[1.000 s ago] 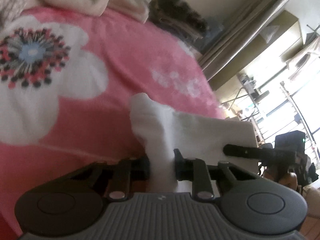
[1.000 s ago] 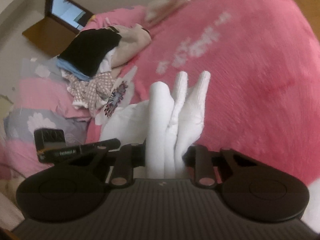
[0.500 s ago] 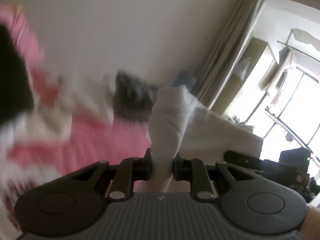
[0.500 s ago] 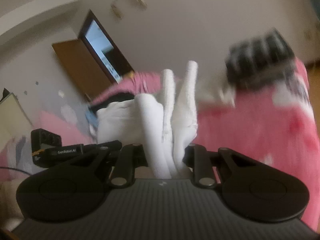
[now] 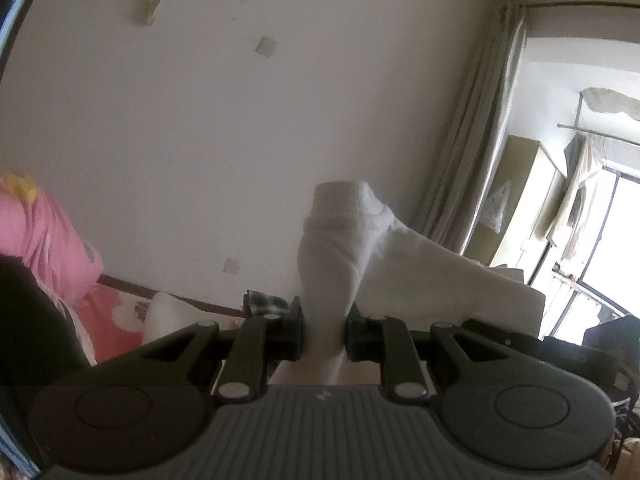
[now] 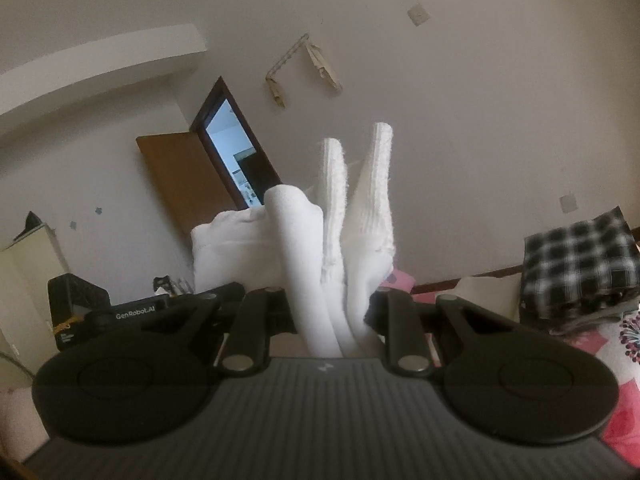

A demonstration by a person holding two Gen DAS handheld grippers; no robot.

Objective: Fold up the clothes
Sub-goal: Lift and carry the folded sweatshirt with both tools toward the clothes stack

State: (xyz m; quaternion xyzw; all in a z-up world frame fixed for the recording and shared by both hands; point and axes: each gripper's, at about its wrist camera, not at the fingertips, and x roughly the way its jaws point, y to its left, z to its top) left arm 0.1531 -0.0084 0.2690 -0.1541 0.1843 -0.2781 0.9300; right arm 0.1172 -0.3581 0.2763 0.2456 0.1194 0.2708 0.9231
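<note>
The left gripper point(image 5: 323, 334) pinches a bunched edge of the white garment point(image 5: 420, 280); the right gripper point(image 6: 332, 316) clamps thick ribbed folds of it point(image 6: 360, 216); the soft cloth spans sideways between them, held aloft before the wall point(image 5: 240, 120); a second ago it hung low over the pink blanket point(image 6: 624, 412), now far below.

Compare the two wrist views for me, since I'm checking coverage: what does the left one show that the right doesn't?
Only the left wrist view shows the curtain, the bright window and a garment hanging on a rail. Only the right wrist view shows the open door. Both show the white garment clamped in that view's jaws, and the checked folded pile on the pink bed cover.
</note>
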